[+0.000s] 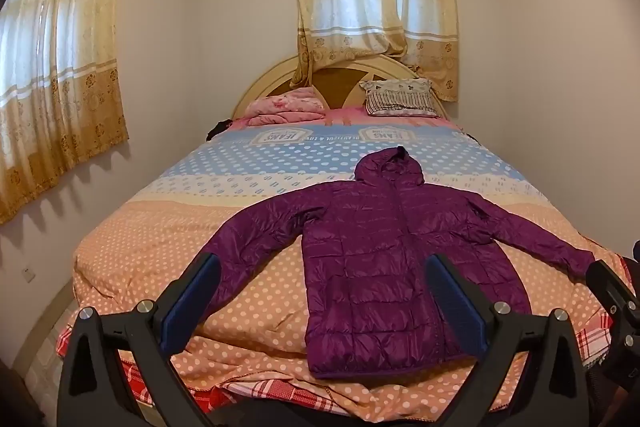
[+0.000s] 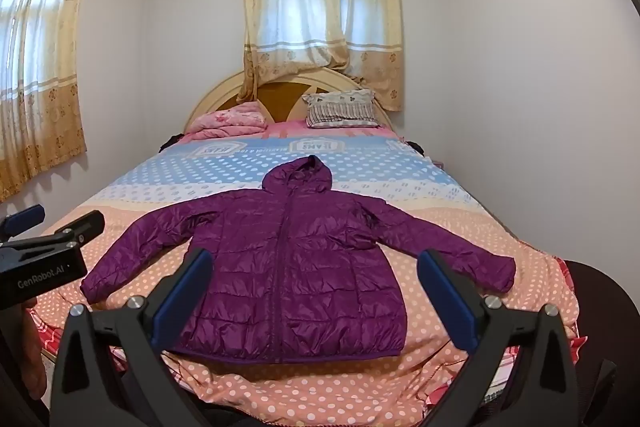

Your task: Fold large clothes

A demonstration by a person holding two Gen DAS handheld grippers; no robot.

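Left gripper [image 1: 324, 291] jaws spread wide, nothing between the blue pads, angled slightly downward, fingers at 10 and 2 o'clock from the camera. Right gripper [image 2: 316, 287] same: fully spread, empty, tilted a little down. In the right wrist view the left gripper shows at 9 o'clock, pointing toward 2 o'clock. In the left wrist view the right gripper's finger shows at 3 o'clock, frame edge.
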